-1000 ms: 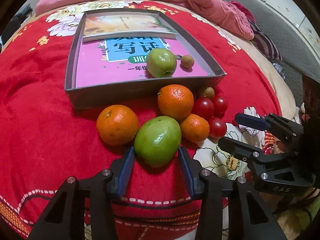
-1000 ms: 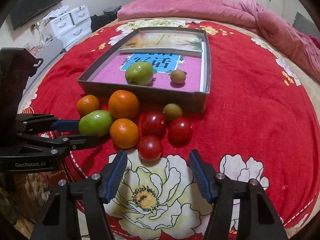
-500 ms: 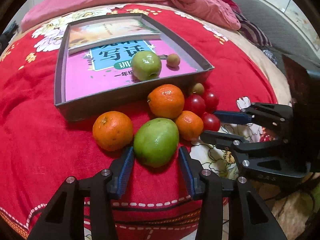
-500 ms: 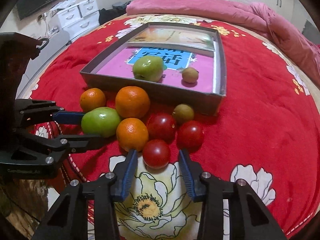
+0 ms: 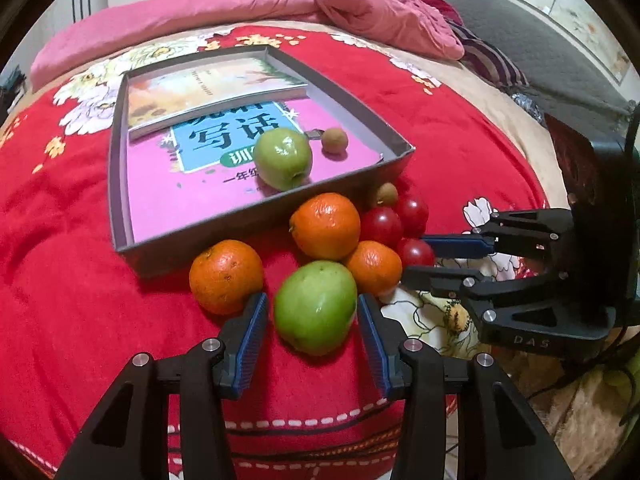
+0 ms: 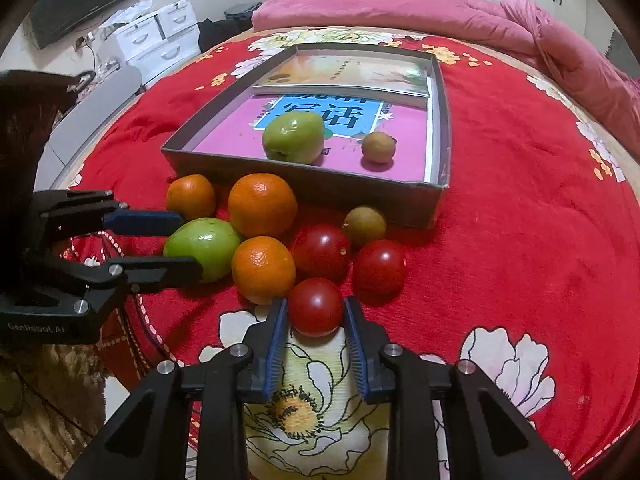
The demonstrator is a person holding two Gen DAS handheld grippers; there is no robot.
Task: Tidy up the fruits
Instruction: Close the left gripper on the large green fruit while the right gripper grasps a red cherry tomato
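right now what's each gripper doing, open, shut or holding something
left gripper: jaws around the green apple, grip not certain.
right gripper: jaws closing on a red tomato.

My feeds: warm, dim indoor light, soft shadows under fruit, small glare spots, heavy fisheye vignette, slight edge blur.
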